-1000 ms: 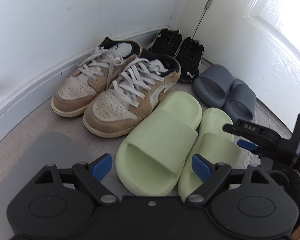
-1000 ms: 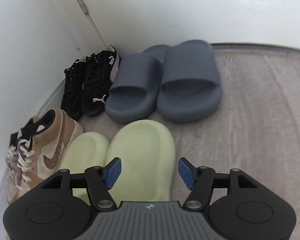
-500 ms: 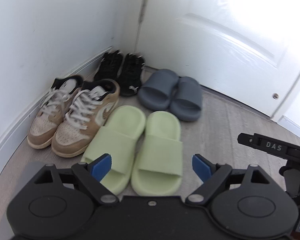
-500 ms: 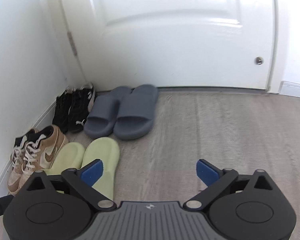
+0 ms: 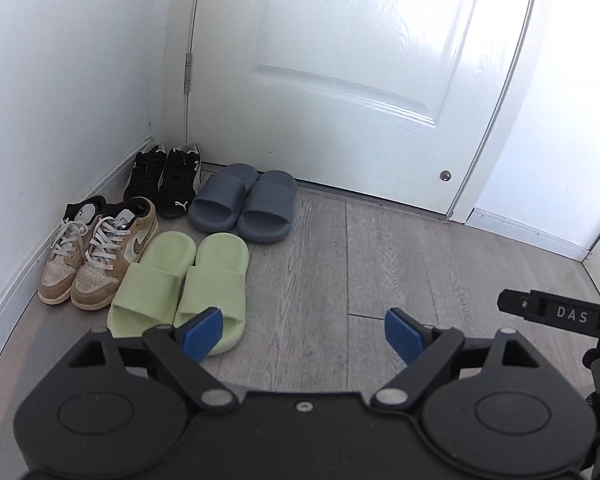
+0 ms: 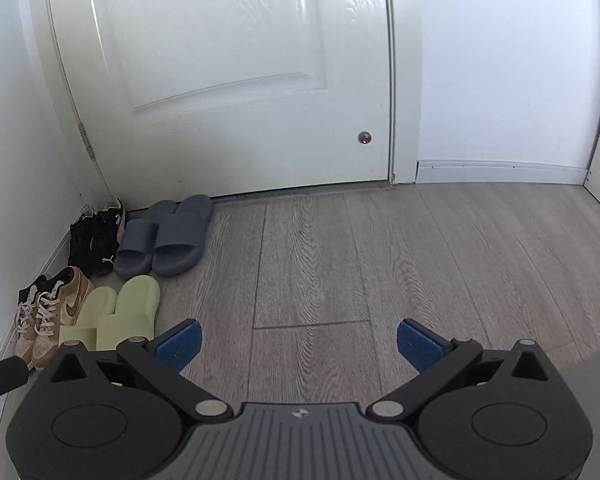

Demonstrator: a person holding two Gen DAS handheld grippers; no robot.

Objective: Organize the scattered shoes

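1. The shoes sit in the corner where the left wall (image 5: 60,80) meets the white door (image 5: 340,60); the grey plank floor (image 6: 340,260) to their right lies open up to the door sill.
2. Four pairs, eight shoes: black sneakers (image 5: 168,182), tan sneakers (image 5: 96,248), blue-grey slides (image 5: 244,208), green slides (image 5: 184,280), each pair side by side.
3. The left tool (image 5: 302,334) is spread wide, gripping nothing.
4. The right tool (image 6: 298,344) is also wide apart and empty, over bare floor.

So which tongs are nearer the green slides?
Left. The left tongs hang open just short of the green slides, one finger overlapping the nearer slide. The right tongs sit open further right, over bare floor.
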